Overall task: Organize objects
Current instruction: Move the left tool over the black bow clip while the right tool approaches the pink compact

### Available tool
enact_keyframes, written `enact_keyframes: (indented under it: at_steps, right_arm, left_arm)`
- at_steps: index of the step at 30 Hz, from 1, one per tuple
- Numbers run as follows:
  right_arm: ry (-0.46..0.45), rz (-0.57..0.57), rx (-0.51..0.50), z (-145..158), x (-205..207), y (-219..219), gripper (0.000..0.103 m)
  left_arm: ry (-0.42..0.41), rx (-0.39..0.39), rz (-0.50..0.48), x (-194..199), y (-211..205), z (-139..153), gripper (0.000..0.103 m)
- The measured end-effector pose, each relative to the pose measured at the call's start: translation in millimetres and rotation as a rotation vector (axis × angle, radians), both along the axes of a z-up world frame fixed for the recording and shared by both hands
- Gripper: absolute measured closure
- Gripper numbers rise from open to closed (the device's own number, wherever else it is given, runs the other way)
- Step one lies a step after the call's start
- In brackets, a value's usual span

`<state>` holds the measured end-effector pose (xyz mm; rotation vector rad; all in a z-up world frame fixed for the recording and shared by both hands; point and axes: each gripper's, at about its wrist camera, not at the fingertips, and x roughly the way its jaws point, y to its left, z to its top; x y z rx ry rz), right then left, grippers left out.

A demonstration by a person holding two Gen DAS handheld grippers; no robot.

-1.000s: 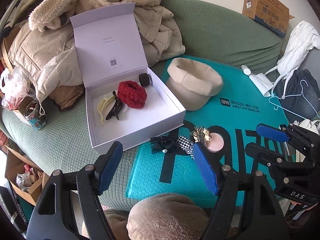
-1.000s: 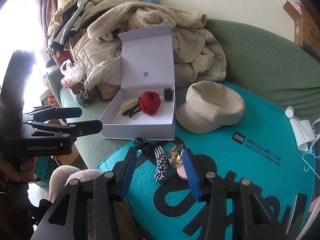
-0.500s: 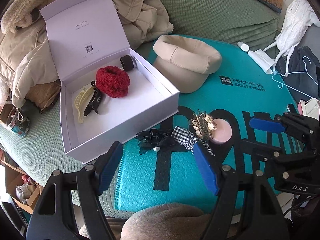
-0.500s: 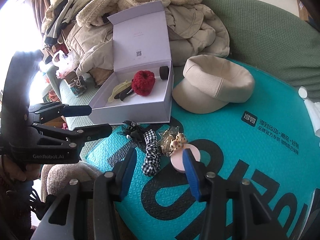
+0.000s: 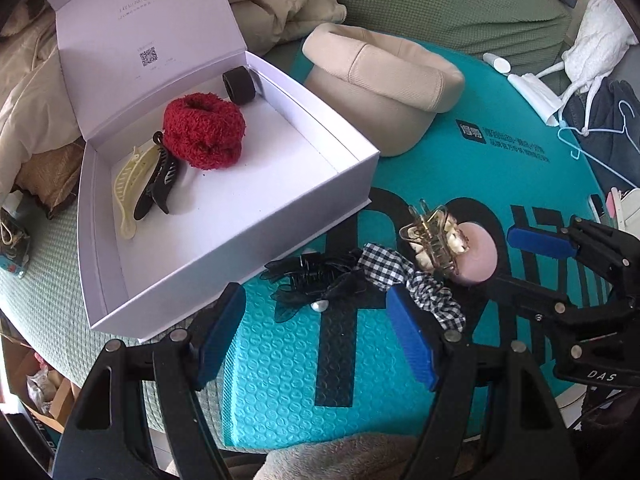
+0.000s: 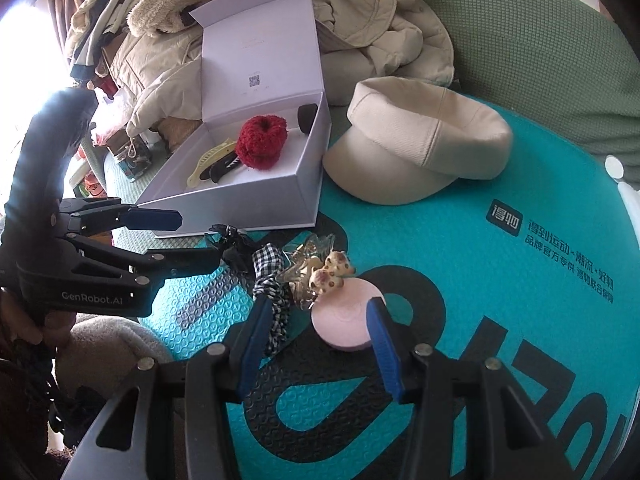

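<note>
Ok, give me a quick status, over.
Left gripper open, empty, over black bow clip. Right gripper open, empty, astride pink disc. White box open, part filled. Checked scrunchie and gold claw clip tangled alongside.

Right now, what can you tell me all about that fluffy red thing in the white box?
The red scrunchie is a thick, fuzzy ring that looks like knitted yarn, with a dimple in its middle. It lies inside the open white box, near the back by the raised lid. A black hair clip touches its front edge, and a small black band stands just behind it. Neither gripper holds it.
</note>
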<state>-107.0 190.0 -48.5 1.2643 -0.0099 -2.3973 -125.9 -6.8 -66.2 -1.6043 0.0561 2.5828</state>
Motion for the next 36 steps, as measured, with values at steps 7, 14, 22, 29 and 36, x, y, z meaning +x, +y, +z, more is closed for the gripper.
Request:
enact_keyframes:
  at_steps: [7, 14, 22, 29, 36]
  right_arm:
    - [-0.042, -0.018, 0.025, -14.6, -10.5, -0.4, 0.043]
    - [-0.065, -0.023, 0.070, -26.2, -18.4, -5.1, 0.041]
    - [-0.064, -0.014, 0.102, -36.8, -15.5, -8.6, 0.041]
    - [-0.049, -0.018, 0.087, -38.9, -15.7, -7.4, 0.041]
    - [-0.031, -0.022, 0.089, -39.3, -15.7, -5.9, 0.048]
  left_arm:
    - [-0.108, 0.049, -0.001, -23.7, -7.8, -23.6, 0.031]
    - [-0.158, -0.012, -0.061, -40.3, 1.6, -39.6, 0.031]
    - [-0.197, -0.011, -0.102, -50.7, 2.7, -50.3, 0.031]
    - [-0.190, -0.018, -0.103, -57.9, -1.1, -50.4, 0.032]
    - [-0.166, -0.053, -0.127, -56.8, 3.4, -44.9, 0.056]
